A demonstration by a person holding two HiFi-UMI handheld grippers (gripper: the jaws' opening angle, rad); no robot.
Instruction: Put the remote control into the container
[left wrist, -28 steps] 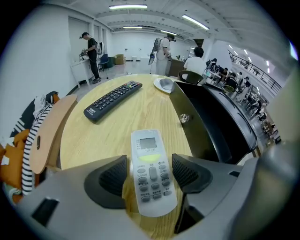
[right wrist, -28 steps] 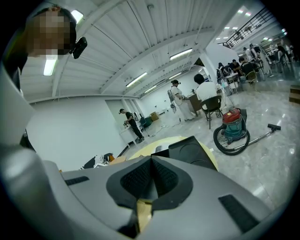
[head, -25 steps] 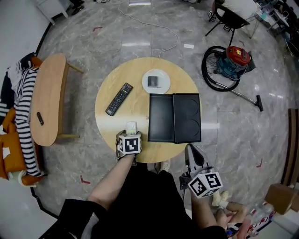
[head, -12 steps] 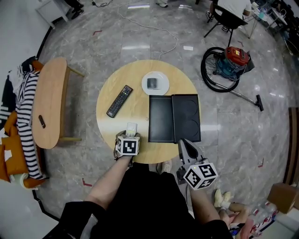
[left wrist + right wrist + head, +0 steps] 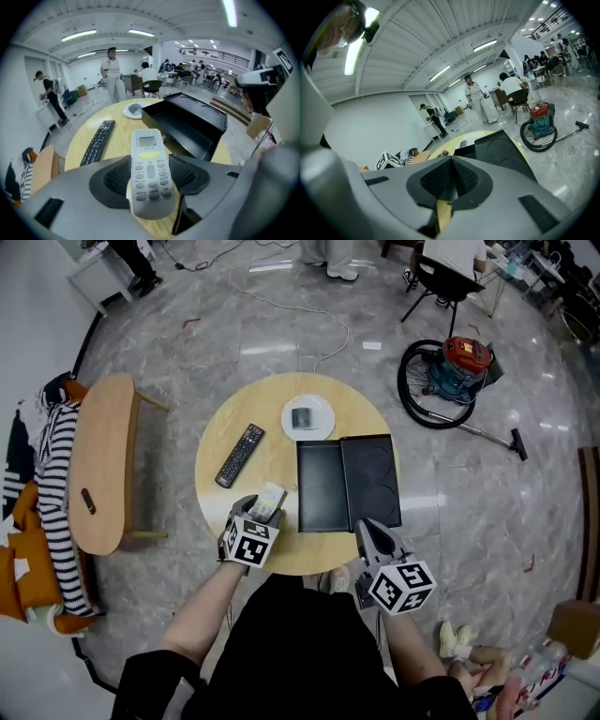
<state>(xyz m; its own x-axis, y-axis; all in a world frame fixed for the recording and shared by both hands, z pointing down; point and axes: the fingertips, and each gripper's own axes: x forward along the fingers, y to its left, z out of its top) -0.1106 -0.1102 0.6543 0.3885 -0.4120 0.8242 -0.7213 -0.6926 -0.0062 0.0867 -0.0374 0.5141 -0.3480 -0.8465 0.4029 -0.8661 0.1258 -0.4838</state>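
**White remote clamped in left claw, not yet in container**

**Head view:** The left gripper (image 5: 262,508) has swung since a second ago. It now angles toward the black container (image 5: 322,486) and sits just left of the container's near corner. The white remote (image 5: 271,497) turned with it, so I judge it gripped and carried, not lying loose. The right gripper (image 5: 371,534) has come up from beside the person's legs to the table (image 5: 272,442) edge, just below the container. The container is open with its lid (image 5: 371,480) flat to the right, and nothing is in it. A black remote (image 5: 240,455) lies untouched well left of the container. A plate (image 5: 323,424) sits just behind it. The pick looks done; the carry and drop are left.

**Left gripper view:** The jaws are clenched on the white remote (image 5: 149,173), with pads against both long sides. They have narrowed from a second ago. The container (image 5: 187,123) is ahead and to the right, and the black remote (image 5: 97,142) is left of it.
Writing: there is a short word under the remote's little screen and there are button captions, all too small to read for sure.

**Right gripper view:** The right gripper (image 5: 451,165) has its jaws together with nothing between them. The container (image 5: 497,150) is just ahead and a vacuum cleaner (image 5: 540,123) stands on the floor beyond it. No readable print, only marker squares on the cubes.
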